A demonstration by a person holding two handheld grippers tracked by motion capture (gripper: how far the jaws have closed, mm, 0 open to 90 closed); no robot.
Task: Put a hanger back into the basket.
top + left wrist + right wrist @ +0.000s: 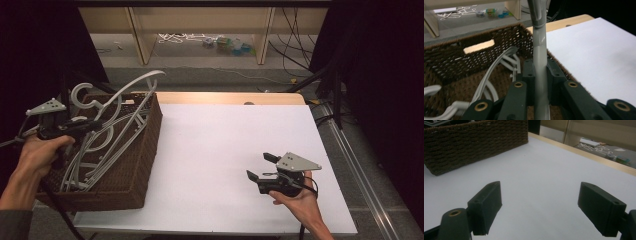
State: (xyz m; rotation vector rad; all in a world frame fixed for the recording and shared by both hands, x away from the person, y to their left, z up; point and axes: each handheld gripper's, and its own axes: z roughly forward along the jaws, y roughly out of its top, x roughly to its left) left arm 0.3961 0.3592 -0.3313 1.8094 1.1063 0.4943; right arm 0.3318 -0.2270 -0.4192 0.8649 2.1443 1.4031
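A dark brown wicker basket (142, 165) stands on the left edge of the table and holds several pale grey plastic hangers (92, 165). My left gripper (97, 123) reaches over the basket from the left and is shut on one grey hanger (137, 82), whose curved arm sticks up past the basket's far rim. In the left gripper view that hanger's bar (539, 37) runs straight up between the two black jaws of the left gripper (541, 73), over the basket (454, 62). My right gripper (260, 166) rests low at the table's front right, jaws wide apart with nothing between them, as the right gripper (542, 205) also shows close up.
A white sheet (225, 135) covers the table, with a wooden strip (225, 97) along the far edge. The basket's side wall (474, 142) lies ahead-left of the right gripper. Beyond the table are wooden shelf legs (137, 35), floor clutter and cables.
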